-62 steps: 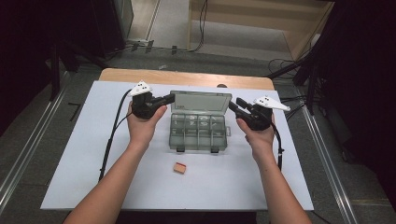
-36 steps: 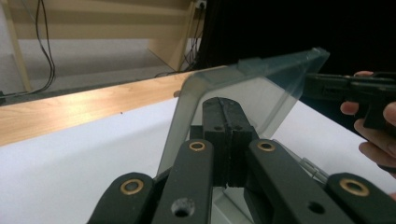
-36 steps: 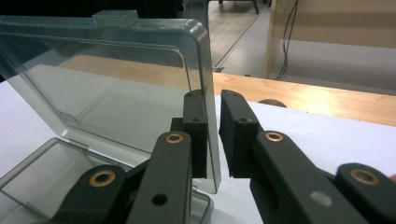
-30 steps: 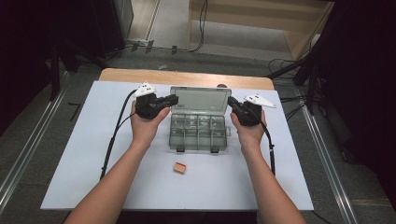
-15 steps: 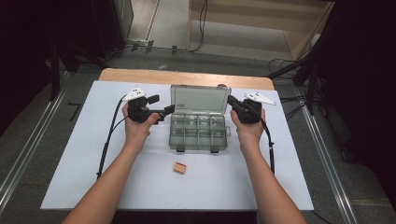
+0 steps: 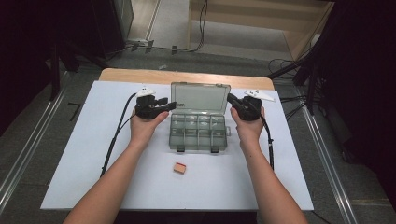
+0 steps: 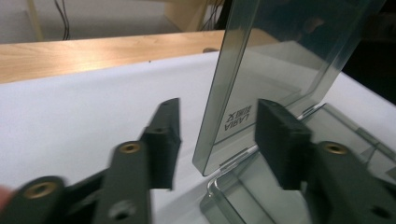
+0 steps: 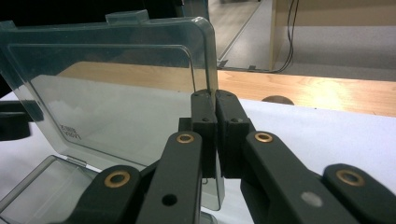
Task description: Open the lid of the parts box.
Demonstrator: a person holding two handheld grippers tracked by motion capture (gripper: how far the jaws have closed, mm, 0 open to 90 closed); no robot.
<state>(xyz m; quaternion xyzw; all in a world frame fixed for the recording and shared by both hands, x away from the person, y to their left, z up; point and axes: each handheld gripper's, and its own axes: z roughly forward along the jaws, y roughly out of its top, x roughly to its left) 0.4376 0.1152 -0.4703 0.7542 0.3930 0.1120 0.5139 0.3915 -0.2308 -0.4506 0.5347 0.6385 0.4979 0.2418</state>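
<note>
Compartment box (image 6: pixel 199 131), clear plastic, sits at frame center w/ lid (image 6: pixel 200 97) standing upright. Right gripper (image 6: pixel 232 100) is clamped on lid's right edge. Left gripper (image 6: pixel 171 103) straddles lid's left edge; jaws just closing, pads not touching. Small tan block (image 6: pixel 180 167) lies below box.

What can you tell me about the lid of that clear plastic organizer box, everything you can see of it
The lid is smoky, see-through plastic with rounded corners, a raised latch tab on its free edge and small printed lettering low down. It stands open and roughly upright, hinged along the far side of the compartment tray on the white table. The right gripper pinches the lid's side edge between shut jaws. The left gripper straddles the opposite edge; its jaws have just been closing, with gaps still showing on both sides.
</note>
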